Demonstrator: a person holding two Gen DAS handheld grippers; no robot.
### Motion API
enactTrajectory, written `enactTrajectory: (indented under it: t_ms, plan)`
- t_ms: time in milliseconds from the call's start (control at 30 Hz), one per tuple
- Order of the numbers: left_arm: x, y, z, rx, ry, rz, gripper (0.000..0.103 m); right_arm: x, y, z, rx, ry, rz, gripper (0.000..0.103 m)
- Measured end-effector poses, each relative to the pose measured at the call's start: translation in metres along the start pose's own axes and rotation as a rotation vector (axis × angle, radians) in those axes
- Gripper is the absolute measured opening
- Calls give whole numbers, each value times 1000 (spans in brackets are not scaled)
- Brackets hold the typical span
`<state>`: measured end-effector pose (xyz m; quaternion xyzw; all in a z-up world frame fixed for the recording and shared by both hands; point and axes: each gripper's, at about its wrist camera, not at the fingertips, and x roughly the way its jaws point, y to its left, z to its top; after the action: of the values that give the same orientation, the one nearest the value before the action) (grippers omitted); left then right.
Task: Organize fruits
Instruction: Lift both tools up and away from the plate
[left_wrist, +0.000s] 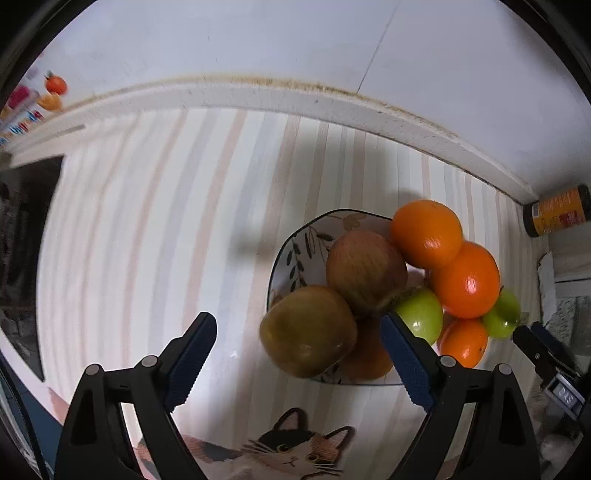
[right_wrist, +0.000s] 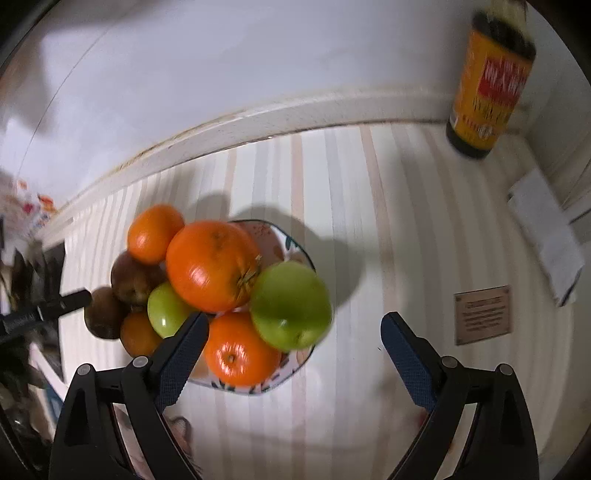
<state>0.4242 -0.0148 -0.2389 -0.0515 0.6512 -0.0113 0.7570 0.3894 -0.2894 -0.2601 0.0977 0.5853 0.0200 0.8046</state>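
Jaws of the left gripper (left_wrist: 298, 363) and right gripper (right_wrist: 291, 354) are standing spread wide, gripping nothing, hovering above the piled fruit bowl (left_wrist: 295, 240).

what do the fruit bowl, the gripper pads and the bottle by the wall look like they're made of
Bowl: likely glazed ceramic; smooth white wall with painted leaves and a dark rim.
Gripper pads: probably rubber or soft plastic; matte blue with a fine grid texture and toothed edges.
Bottle: dark glass or plastic, the view is too blurred to tell; printed yellow and red label wrapped around it.
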Motion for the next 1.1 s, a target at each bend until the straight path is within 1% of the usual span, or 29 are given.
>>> enactTrajectory:
  t_ms: [100, 167, 267, 433, 667, 900, 1100]
  plan:
    - [-13, -7, -18, 20, -56, 55, 91, -15, 12, -16, -24, -25, -23, 96]
    - [-20, -9, -29, 26, -77, 71, 91, -26, 18, -27, -30, -40, -37, 96]
    - [-34, -13, -48, 37, -109, 83, 91, -46, 26, -45, -37, -66, -51, 96]
    - [-70, -18, -84, 79, -199, 95, 91, -85, 41, -77, -53, -122, -82, 96]
    - [-128, -13, -136, 115, -313, 80, 91, -150, 57, -124, -53, -228, -110, 96]
    - [-187, -7, -184, 148, -429, 70, 91, -211, 71, -168, -57, -319, -106, 96]
    - [-219, 3, -216, 144, -489, 35, 91, -261, 86, -204, -62, -396, -107, 96]
